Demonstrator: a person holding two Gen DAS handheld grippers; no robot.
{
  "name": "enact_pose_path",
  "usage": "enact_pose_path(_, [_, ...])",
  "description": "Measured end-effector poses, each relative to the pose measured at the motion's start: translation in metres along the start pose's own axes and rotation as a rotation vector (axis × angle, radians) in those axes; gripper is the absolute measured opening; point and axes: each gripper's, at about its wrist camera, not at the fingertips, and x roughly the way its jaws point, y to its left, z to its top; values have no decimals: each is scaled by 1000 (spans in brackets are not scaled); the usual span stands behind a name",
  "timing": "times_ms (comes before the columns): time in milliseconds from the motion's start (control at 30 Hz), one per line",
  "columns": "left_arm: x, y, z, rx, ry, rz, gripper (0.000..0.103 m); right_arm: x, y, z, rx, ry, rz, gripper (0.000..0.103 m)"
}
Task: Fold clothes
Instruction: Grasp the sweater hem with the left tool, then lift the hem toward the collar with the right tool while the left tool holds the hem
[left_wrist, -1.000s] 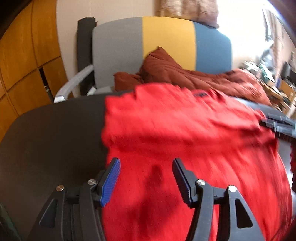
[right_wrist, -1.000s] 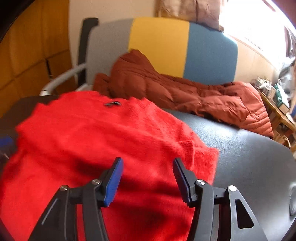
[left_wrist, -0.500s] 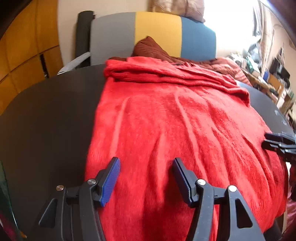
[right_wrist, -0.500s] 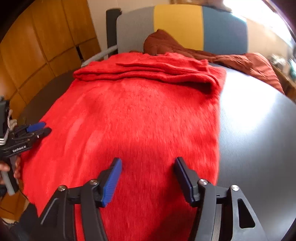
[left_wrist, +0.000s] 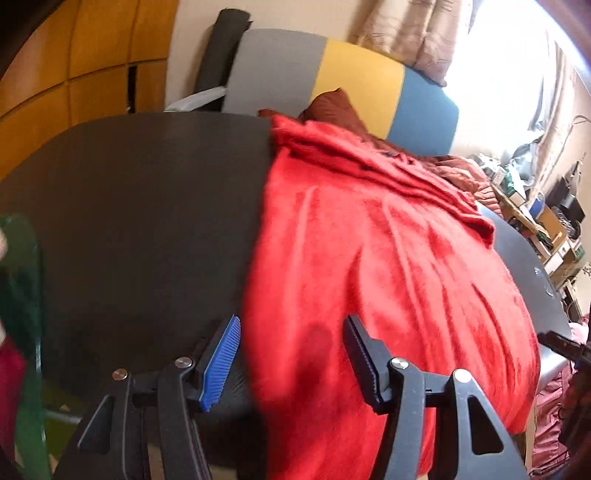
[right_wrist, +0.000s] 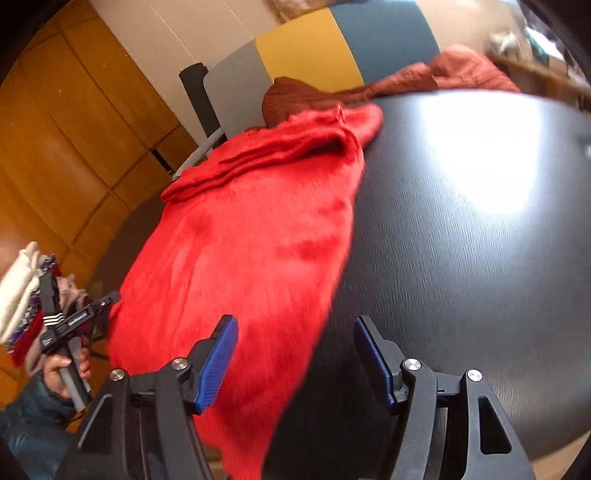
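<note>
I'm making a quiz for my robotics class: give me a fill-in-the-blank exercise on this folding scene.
1. The sweater lying on the table is ____ in colour.
2. The jaws of the left gripper stand ____, holding nothing.
3. The sweater's far end is bunched toward the ____ with grey, yellow and blue panels.
4. The right gripper has jaws that stand open over the sweater's ____ edge.

Missing words: red; open; chair; right

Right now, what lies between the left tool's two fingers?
Left wrist view: the red sweater's near-left hem and dark table sit between the open left tool's fingers, ungripped.
</note>
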Motion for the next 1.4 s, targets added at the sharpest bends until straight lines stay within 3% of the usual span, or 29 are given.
enact_pose_path(100, [-8,9,-11,-23,6,-37,59,1,3,-14,-7,13,47,66])
enact_pose_path(200, [-12,9,-19,-35,24,-80,59,13,15,-18,-26,25,100,54])
enact_pose_path(333, [-12,4,-26,-45,29,-125,59,26,28,-20,-51,21,135,54])
enact_pose_path(433, [-12,-2,-27,-37,44,-150,59,31,34,-20,-62,14,131,54])
enact_pose_path(633, [-10,-11,-31,-6,59,-152,56,25,45,-32,-201,92,106,54])
enact_pose_path(667, [-9,-13,-30,-1,58,-141,51,26,46,-32,-204,93,99,53])
enact_pose_path(700, [-8,-13,-29,3,59,-127,37,28,49,-32,-207,86,83,54])
enact_pose_path(767, [-7,-13,-28,7,63,-99,21,29,52,-33,-231,77,45,53])
enact_pose_path(833, [-8,-9,-28,-9,68,-105,16,31,57,-34,-270,70,-7,41])
enact_pose_path(900, [-10,-7,-30,-10,73,-108,13,28,54,-34,-274,70,-40,21])
enact_pose_path(1000, [-13,-9,-33,6,90,-122,11,25,52,-35,-270,88,-33,16])
enact_pose_path(1167, [-27,-5,-31,-35,135,-268,11,23,44,-28,-141,126,81,14])
enact_pose_path(1233, [-37,3,-21,-91,121,-367,11,20,46,-19,-113,118,124,13])
enact_pose_path(1400, [-54,11,14,-141,52,-524,11,8,51,19,-70,42,250,13])
